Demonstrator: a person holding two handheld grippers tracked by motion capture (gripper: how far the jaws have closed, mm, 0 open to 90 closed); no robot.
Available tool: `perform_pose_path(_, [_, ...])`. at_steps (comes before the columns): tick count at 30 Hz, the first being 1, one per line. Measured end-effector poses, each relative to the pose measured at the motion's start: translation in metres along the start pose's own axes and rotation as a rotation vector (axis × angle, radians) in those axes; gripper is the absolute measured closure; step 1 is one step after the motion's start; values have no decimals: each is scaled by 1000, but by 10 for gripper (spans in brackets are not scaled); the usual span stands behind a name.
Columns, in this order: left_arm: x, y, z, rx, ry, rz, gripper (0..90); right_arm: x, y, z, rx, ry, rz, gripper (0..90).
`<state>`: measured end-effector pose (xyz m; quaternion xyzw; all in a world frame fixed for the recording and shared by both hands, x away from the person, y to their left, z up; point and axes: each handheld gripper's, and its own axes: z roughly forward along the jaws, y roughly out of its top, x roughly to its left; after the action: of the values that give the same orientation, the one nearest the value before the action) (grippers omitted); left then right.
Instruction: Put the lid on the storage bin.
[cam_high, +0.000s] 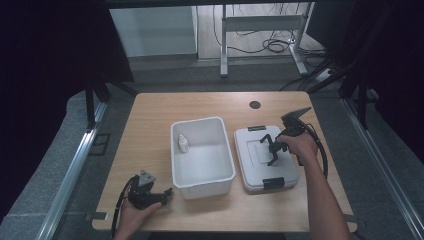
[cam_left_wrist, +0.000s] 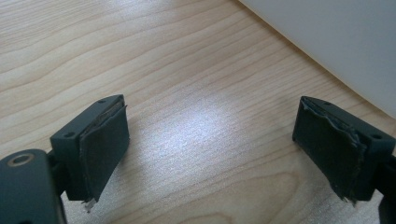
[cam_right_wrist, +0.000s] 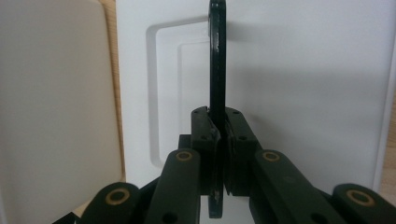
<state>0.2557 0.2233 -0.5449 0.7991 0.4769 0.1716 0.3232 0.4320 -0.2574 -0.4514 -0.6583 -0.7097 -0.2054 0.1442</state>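
One lid handle (cam_right_wrist: 217, 60) pinched in the right tool (cam_right_wrist: 217, 135); left tool (cam_left_wrist: 212, 144) gapes empty (one bin (cam_high: 202, 187), one bottle (cam_high: 183, 144))

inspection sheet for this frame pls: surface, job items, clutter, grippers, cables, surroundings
Surface: wooden table, round black grommet near the far edge.
Job's things: white lid lying flat right of the open white bin; its black handle stands upright.
Clutter: small white bottle inside the bin.
Grippers: right hand-held gripper shut on the handle; left hand-held gripper open over bare wood beside the bin.
Cables: one trails from each gripper; loose cables on the floor beyond.
Surroundings: grey desk frame behind, dark curtains at the sides.
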Motion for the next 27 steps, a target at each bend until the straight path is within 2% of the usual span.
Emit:
perform_pose_path(18, [0,0,0,-2,1,1,106,32,-10,-60,-97,45,-18,844])
perform_pose_path(27, [0,0,0,-2,0,0,106,42,-15,-76,-123,69,-42,843])
